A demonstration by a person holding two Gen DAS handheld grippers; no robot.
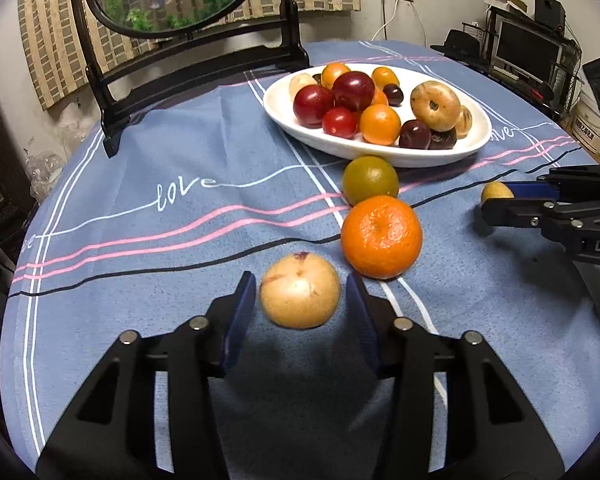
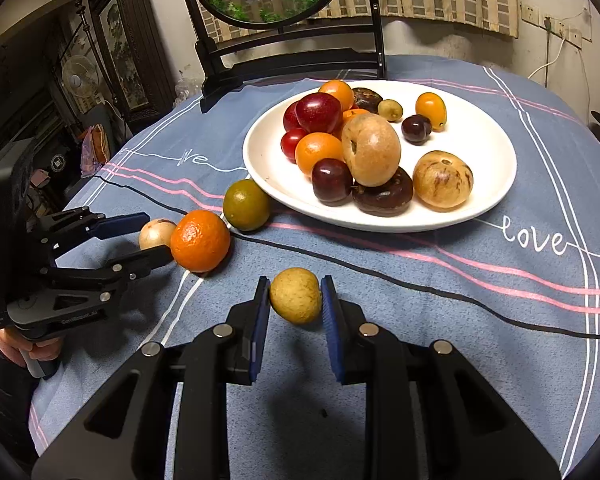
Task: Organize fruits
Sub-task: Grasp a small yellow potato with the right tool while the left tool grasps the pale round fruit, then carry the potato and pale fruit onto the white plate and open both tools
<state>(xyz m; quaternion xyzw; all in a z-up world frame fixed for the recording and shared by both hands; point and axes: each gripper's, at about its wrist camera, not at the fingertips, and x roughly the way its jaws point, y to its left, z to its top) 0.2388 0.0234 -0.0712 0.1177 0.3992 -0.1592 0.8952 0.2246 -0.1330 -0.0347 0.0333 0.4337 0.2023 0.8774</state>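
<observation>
Wrist views — close, downward, shared plate (image 1: 380, 156)

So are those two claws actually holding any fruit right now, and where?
Right fingers pinch the small yellowish round fruit across its sides. Left fingers flank the tan round fruit, not visibly gripping.

The tablecloth (image 1: 140, 184) reads "love"; the right claw (image 1: 496, 204) shows "DAS".

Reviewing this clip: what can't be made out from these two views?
- Left wrist view: whether the left hand-held gripper presses the tan fruit; slim gaps seem to show at both pads.
- Left wrist view: the right hand-held gripper hides most of the small yellow fruit.
- Right wrist view: the orange covers half the tan fruit.
- Both views: fruit stacked on the plate hides what lies beneath.
</observation>
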